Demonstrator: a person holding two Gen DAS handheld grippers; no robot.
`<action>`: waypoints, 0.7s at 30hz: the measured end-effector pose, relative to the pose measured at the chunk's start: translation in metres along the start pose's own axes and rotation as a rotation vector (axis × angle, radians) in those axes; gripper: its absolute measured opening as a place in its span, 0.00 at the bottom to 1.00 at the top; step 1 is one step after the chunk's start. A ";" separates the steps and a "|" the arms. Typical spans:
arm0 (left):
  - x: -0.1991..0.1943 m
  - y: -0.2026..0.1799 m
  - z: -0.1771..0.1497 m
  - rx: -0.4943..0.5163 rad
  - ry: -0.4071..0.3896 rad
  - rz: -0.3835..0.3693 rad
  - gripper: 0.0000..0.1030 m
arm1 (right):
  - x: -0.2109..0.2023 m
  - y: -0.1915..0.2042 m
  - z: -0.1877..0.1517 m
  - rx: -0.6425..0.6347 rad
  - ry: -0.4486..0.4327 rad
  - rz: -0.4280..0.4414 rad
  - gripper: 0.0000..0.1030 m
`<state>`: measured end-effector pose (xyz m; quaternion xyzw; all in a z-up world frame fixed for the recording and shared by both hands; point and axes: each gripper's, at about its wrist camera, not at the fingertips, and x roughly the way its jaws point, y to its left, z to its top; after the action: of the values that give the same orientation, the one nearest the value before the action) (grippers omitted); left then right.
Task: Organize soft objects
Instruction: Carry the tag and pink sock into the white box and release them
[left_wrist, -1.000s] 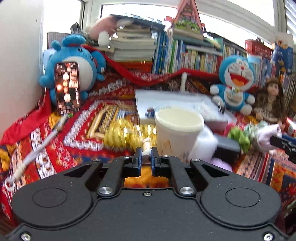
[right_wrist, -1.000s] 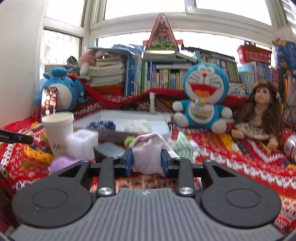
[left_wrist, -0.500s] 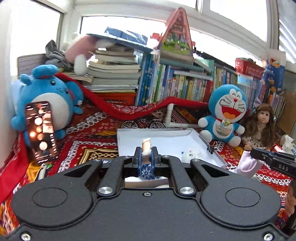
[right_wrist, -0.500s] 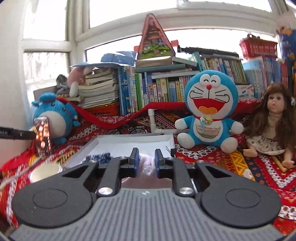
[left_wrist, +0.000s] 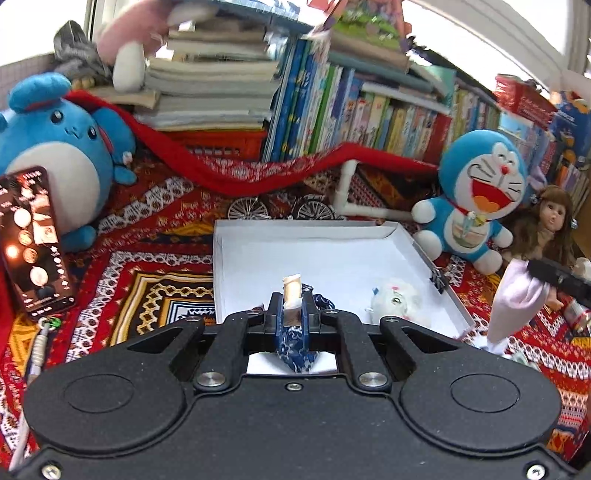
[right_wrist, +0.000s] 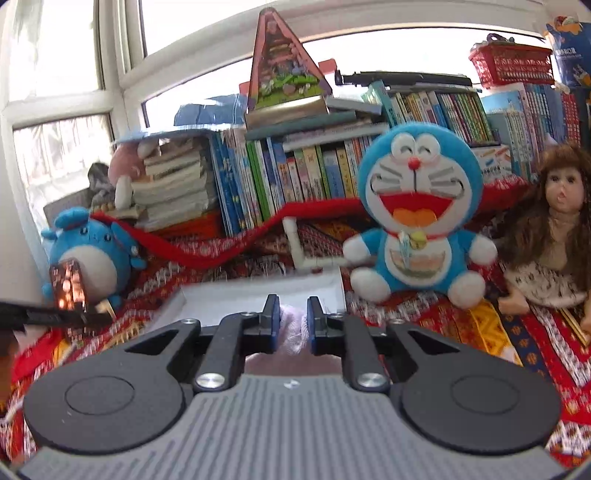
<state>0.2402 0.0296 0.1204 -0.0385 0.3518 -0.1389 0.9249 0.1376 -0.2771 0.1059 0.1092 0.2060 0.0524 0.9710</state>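
Observation:
My left gripper (left_wrist: 292, 308) is shut on a small blue patterned fabric item with a tan top (left_wrist: 293, 334), held over the near edge of a white open box (left_wrist: 314, 229). A small white plush (left_wrist: 396, 301) lies in the box at its right. My right gripper (right_wrist: 290, 314) is shut on a pale pink soft cloth (right_wrist: 291, 328), just in front of the white box (right_wrist: 258, 291). In the left wrist view the right gripper shows at the right edge with the pink cloth (left_wrist: 517, 299) hanging from it.
A blue whale plush (left_wrist: 55, 155) with a phone (left_wrist: 31, 243) leaning on it sits at the left. A Doraemon plush (left_wrist: 476, 199) and a doll (left_wrist: 546, 229) sit at the right. Books (left_wrist: 351, 110) line the back. A patterned red cloth (left_wrist: 147, 280) covers the surface.
Both grippers rose from the cluttered near area and moved forward over the white box, each carrying its soft item. The paper cup has left both views.

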 end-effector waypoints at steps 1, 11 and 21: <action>0.008 0.002 0.004 -0.012 0.016 0.002 0.09 | 0.007 0.002 0.005 -0.003 -0.006 -0.008 0.18; 0.081 0.017 0.018 -0.053 0.153 0.021 0.09 | 0.086 0.012 -0.010 0.000 0.093 -0.093 0.18; 0.112 0.031 0.018 -0.101 0.228 0.005 0.09 | 0.103 0.006 -0.033 0.091 0.193 -0.049 0.18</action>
<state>0.3386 0.0273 0.0569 -0.0681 0.4614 -0.1223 0.8761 0.2175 -0.2498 0.0382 0.1427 0.3035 0.0293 0.9416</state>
